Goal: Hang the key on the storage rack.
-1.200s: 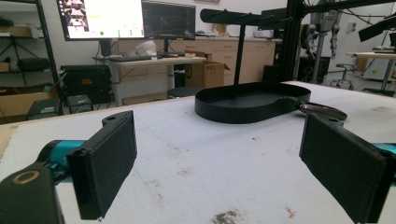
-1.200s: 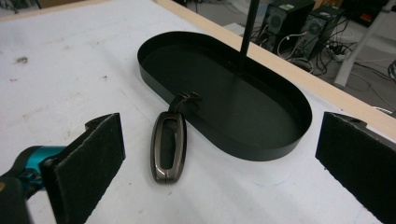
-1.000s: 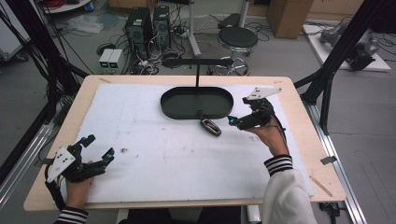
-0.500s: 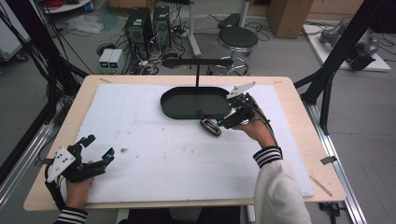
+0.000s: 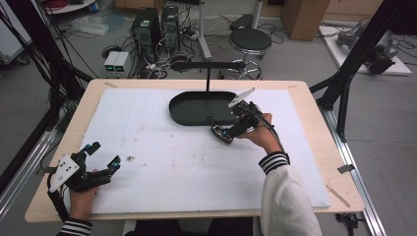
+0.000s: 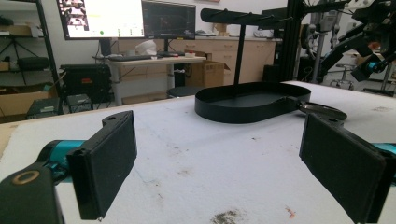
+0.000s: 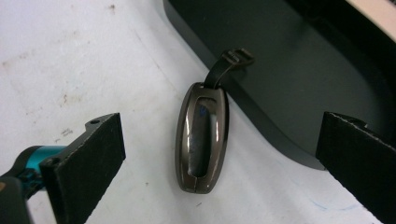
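beside one black tray (image 5: 196, 114), one key fob (image 7: 201, 140), between one gripper's (image 7: 219, 163) parted jaws

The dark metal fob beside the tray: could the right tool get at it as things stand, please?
Probably yes. The right tool hangs open straight over the fob, nothing between them; only the black tray wall beside it crowds one jaw.

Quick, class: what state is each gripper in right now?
Left gripper: open, holding nothing.
Right gripper: open, jaws either side of the key fob, not gripping it.
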The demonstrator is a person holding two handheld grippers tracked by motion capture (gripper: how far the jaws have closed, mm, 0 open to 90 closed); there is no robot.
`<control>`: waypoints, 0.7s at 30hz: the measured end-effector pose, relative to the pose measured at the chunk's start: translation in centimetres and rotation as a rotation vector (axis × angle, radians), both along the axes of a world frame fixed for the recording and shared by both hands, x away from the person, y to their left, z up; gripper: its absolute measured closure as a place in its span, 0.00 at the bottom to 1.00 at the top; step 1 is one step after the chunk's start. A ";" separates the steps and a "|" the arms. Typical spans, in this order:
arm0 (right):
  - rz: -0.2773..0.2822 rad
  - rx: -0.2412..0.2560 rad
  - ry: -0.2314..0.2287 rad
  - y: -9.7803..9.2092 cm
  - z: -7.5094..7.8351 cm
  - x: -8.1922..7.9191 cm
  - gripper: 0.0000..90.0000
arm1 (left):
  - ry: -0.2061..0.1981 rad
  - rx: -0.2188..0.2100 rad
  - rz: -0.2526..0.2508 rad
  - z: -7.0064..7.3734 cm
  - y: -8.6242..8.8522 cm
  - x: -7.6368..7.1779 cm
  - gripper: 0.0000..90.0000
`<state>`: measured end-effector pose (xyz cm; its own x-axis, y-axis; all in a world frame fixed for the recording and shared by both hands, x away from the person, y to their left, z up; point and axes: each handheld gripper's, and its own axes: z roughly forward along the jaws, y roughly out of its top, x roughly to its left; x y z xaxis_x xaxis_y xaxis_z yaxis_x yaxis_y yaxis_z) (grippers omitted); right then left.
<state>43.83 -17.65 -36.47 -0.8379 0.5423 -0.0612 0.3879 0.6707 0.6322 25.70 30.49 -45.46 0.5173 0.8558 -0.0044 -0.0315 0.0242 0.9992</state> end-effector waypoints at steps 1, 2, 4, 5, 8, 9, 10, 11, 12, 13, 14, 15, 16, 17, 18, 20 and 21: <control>0.001 -0.014 0.016 0.3 -0.3 0.2 0.00 | 0.000 0.000 0.000 0.0 0.0 0.0 0.13; 0.001 -0.014 0.016 0.3 -0.3 0.2 0.00 | 0.000 0.000 0.000 0.0 0.0 0.0 0.13; 0.000 -0.035 0.036 0.8 -0.8 0.4 0.00 | 0.000 0.000 0.000 0.0 0.0 0.0 0.13; 0.003 -0.037 0.043 0.9 -0.9 0.4 0.00 | 0.000 0.000 0.000 0.0 0.0 0.0 0.13; 0.002 -0.059 0.060 1.4 -1.3 0.5 0.00 | 0.000 0.001 0.000 0.0 0.0 0.0 0.13; 0.003 -0.066 0.065 1.6 -1.4 0.5 0.00 | 0.000 0.001 0.000 0.0 0.0 0.0 0.13; 0.004 -0.071 0.069 1.7 -1.5 0.6 0.00 | 0.000 0.000 0.000 0.0 0.0 0.0 0.13; 0.005 -0.073 0.071 1.9 -1.6 0.6 0.00 | 0.000 0.001 0.000 0.0 0.0 0.0 0.13; 0.010 -0.075 0.071 2.1 -1.7 0.7 0.00 | 0.000 0.001 0.000 0.0 0.0 0.0 0.13; 0.008 -0.078 0.074 2.2 -1.8 0.7 0.00 | 0.000 0.001 0.000 0.0 0.0 0.0 0.13; 0.006 -0.084 0.078 2.4 -1.9 0.7 0.00 | 0.000 0.001 0.000 0.0 0.0 0.0 0.13; 0.008 -0.090 0.083 2.5 -2.1 0.8 0.00 | 0.000 0.001 0.000 0.0 0.0 0.0 0.13; 0.007 -0.095 0.091 2.6 -2.2 0.8 0.00 | 0.000 0.001 0.000 0.0 0.0 0.0 0.13; 0.002 -0.101 0.097 2.8 -2.3 0.9 0.00 | 0.000 0.001 0.000 0.0 0.0 0.0 0.13; 0.003 -0.110 0.100 2.9 -2.5 0.9 0.00 | 0.000 0.001 0.000 0.0 0.0 0.0 0.13; 0.000 -0.135 0.104 3.2 -2.8 1.0 0.00 | 0.000 0.000 0.000 0.0 0.0 0.0 0.13; -0.001 -0.145 0.107 3.3 -2.9 1.0 0.01 | 0.000 0.001 0.000 0.0 0.0 0.0 0.13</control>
